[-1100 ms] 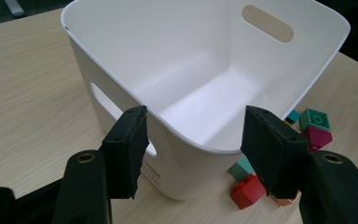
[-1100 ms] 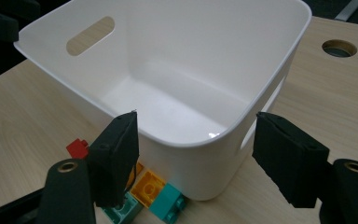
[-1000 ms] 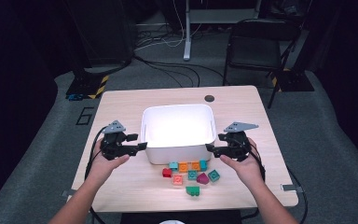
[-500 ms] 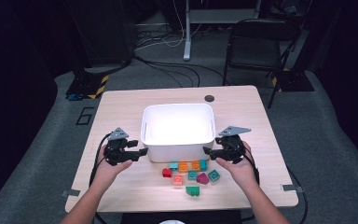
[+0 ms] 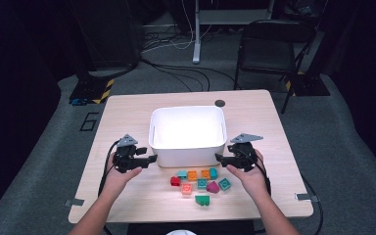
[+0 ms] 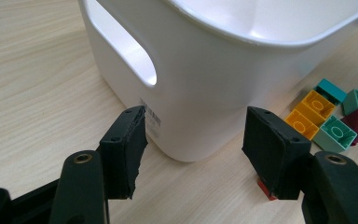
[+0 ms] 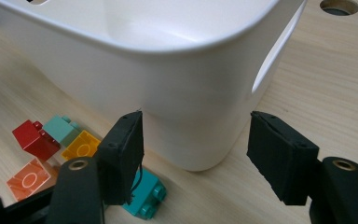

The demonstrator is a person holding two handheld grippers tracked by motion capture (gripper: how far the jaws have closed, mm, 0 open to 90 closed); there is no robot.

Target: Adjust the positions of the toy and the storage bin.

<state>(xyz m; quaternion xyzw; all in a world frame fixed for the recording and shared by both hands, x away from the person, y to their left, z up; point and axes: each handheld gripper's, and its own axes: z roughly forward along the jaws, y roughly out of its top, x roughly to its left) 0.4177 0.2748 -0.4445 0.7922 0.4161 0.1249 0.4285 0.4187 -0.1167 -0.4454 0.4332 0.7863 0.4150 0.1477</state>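
The fingers (image 6: 123, 149) of the left gripper (image 5: 152, 158) stand wide apart with nothing pressed between them, aimed at the near left corner of the white bin (image 5: 188, 147); those of the right gripper (image 5: 218, 157) also stand wide, having just been closing a little, with only the bin's near right corner in front of the gap and nothing between the pads. Both grippers sit low over the table (image 5: 127, 115), one at each near corner of the bin, close to its wall but apart from it. In the left gripper view the bin's side handle slot (image 6: 130, 53) opens above the left pad. The bin stands in the middle of the table, upright. Just in front of its near wall, between the two hands, lies a loose cluster of bricks: a red brick (image 5: 175, 181), two orange bricks (image 5: 192, 175), several teal bricks (image 5: 224, 184), a magenta brick (image 5: 213, 187) and a green brick (image 5: 202, 199) nearest the table's edge. In the right gripper view a teal brick (image 7: 147, 191) lies right under the left pad, beside the bin's corner. A dark round hole (image 5: 220, 103) sits in the table behind the bin. Beyond the table stand a black chair (image 5: 267, 49) and cables (image 5: 176, 68) on the grey floor.
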